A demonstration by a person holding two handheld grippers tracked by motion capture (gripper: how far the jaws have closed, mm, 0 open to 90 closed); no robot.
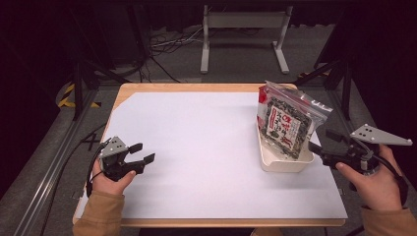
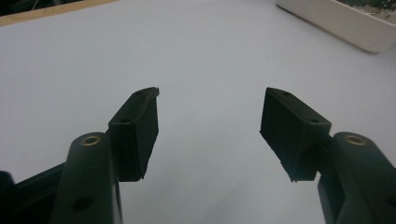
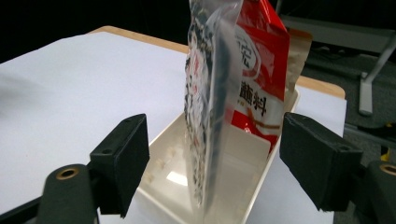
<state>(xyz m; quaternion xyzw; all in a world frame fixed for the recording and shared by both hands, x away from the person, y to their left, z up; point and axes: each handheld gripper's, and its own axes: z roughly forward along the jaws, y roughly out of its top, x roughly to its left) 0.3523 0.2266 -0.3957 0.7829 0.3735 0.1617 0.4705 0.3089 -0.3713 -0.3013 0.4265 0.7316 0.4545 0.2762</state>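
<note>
A cream tray (image 1: 285, 167) sits at the right of the white-covered table. Standing in it are a clear zip bag (image 1: 285, 123) of dark contents with a red-and-white label and, behind it, a red packet (image 1: 262, 96). My right gripper (image 1: 322, 141) hovers just right of the tray, open and pointing at it. In the right gripper view the clear bag (image 3: 205, 116) and the red packet (image 3: 261, 70) stand upright in the tray (image 3: 163, 137), beyond my right gripper (image 3: 215, 121), whose pads touch nothing. My left gripper (image 1: 146, 152) rests at the front left, open and empty (image 2: 212, 93).
A white sheet (image 1: 196, 137) covers most of the wooden table, whose wood edge (image 1: 196, 87) shows along the far side. The tray's corner (image 2: 345, 23) appears far off in the left gripper view. A metal stand (image 1: 243, 34) and cables lie on the floor beyond.
</note>
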